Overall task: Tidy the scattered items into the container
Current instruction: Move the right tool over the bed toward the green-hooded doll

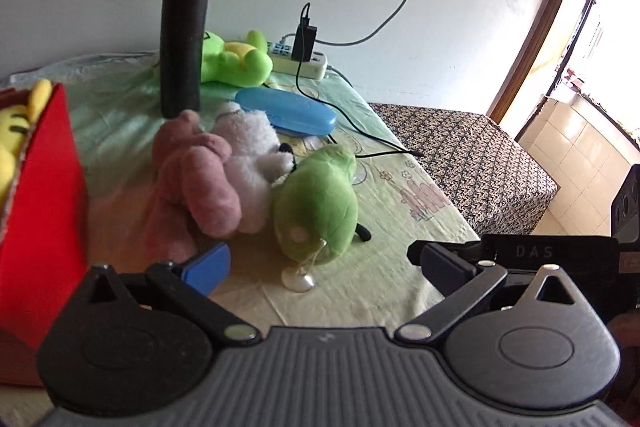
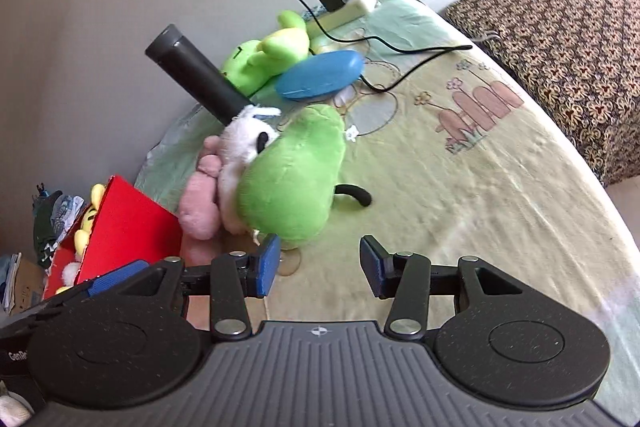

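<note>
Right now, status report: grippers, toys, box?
Left gripper open, empty. Right gripper open, empty, close to green plush. Pink plush and white plush still on table. Yellow plush inside red box.

A white power strip (image 1: pixel 304 61) is seen against the wall, a black charger (image 1: pixel 304 39) plugged into it; beside the strip's tabletop (image 1: pixel 400 227), a patterned bed (image 1: pixel 472 155) stands.

The left hand-held gripper (image 1: pixel 320 263) points forward and downward, its jaws spread wide with nothing between them. The right hand-held gripper (image 2: pixel 318 265) tilts down too, rolled sideways, its jaws apart and empty.
</note>
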A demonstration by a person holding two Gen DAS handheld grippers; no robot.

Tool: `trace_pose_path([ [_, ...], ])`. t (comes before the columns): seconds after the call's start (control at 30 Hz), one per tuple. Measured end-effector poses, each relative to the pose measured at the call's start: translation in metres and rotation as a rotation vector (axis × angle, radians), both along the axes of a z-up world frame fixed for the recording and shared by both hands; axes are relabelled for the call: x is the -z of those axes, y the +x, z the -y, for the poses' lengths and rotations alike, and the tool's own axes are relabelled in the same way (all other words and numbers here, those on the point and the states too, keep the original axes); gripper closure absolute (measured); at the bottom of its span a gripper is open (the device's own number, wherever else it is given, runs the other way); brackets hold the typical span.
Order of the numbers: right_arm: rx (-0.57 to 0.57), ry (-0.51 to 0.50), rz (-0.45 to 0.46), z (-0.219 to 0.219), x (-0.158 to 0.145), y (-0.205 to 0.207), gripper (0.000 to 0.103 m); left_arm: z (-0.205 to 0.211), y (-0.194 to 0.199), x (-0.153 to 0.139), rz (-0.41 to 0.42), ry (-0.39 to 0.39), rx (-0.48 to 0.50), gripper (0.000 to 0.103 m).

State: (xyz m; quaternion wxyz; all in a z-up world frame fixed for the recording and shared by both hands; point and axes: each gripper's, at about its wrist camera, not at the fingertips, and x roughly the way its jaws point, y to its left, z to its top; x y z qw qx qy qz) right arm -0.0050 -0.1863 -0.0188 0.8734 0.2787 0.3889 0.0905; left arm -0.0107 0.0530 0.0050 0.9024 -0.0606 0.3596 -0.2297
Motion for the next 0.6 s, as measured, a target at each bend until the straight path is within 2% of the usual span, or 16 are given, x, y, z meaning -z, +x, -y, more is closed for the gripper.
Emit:
trace_pose_path([
  [0.13, 0.011, 0.046, -0.011, 0.022, 0.007, 0.012, 0.055, 0.023, 0.023, 0.011, -0.007, -0.004, 0.009, 0.002],
  [0.27, 0.017, 0.116, -0.014, 0.036, 0.012, 0.029, 0.055, 0.04, 0.046, 0.024, -0.011, 0.029, 0.007, 0.002],
  [0.37, 0.009, 0.148, -0.006, 0.043, 0.015, 0.044, 0.055, 0.044, 0.057, 0.032, -0.049, 0.001, 0.005, 0.002],
  [0.47, 0.004, 0.163, 0.012, 0.049, 0.016, 0.056, 0.055, 0.055, 0.052, 0.033, -0.007, 0.023, 0.027, 0.002],
  [0.6, 0.005, 0.186, 0.022, 0.061, 0.021, 0.065, 0.055, 0.08, 0.035, 0.02, 0.071, 0.071, 0.149, 0.002],
])
